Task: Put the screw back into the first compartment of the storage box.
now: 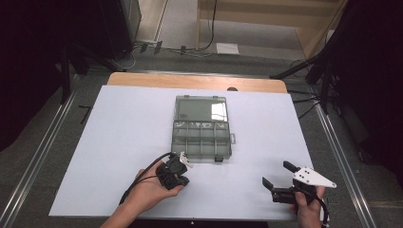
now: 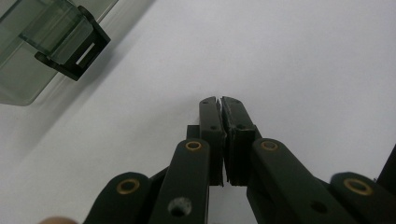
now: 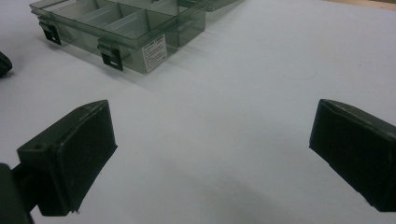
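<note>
Just beyond left gripper [image 1: 183, 161], open compartment box [image 1: 202, 127], touching nothing

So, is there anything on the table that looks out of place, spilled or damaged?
Nothing stands out. The compartment box lies open and square on the white table, its lid flat behind it, with nothing spilled around it. The left gripper is shut on nothing beside the box's front latch; the right gripper is open over bare table.
</note>
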